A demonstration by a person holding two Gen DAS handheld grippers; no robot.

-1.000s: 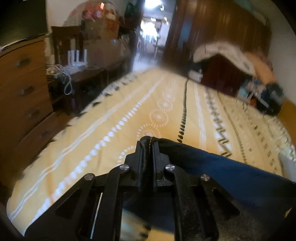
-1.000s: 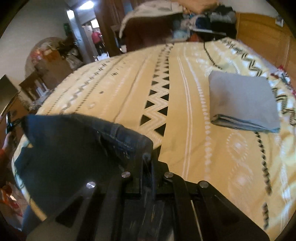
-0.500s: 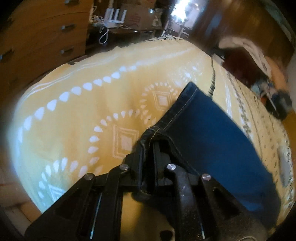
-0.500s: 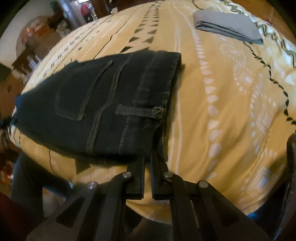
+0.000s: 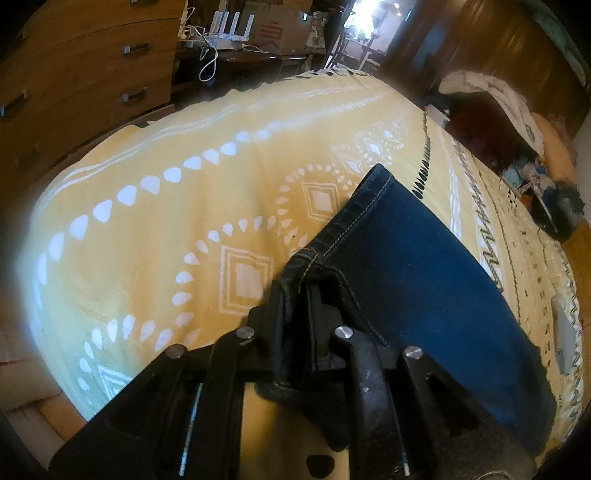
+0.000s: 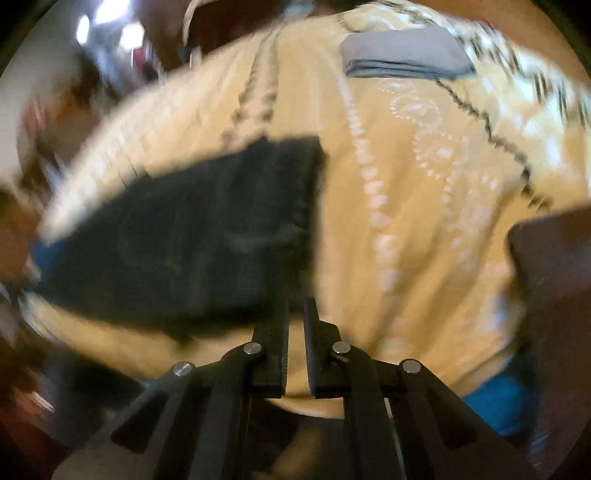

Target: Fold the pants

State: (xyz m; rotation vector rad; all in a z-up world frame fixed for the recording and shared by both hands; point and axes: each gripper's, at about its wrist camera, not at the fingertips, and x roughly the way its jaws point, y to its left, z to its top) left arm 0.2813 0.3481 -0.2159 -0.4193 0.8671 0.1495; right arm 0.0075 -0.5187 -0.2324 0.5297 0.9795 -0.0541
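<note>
Left wrist view. Left gripper (image 5: 295, 295): fingers nearly together, pinching a rolled hem corner of the jeans (image 5: 413, 266); denim is bunched between the pads and trails back under the linkage. The jeans, dark blue, lie flat on the bed (image 5: 166, 229), running from the fingers toward the right edge of the picture. The bed carries a yellow cover with white diamonds and drops and black zigzag bands. Beyond the bed: a wooden chest of drawers (image 5: 85, 70) at upper left, a cardboard box (image 5: 277, 29) on a side table, a heap of pale laundry (image 5: 491, 92) at upper right.

Right wrist view, blurred. Right gripper (image 6: 295, 314): fingers stand a narrow slot apart, having just been opening; yellow cover shows through the gap and no cloth lies between them. The jeans (image 6: 184, 240) lie folded flat on the bed (image 6: 424, 229), their near right corner just beside the fingertips; contact cannot be told. A folded grey cloth (image 6: 402, 51) rests well apart at the far end.
</note>
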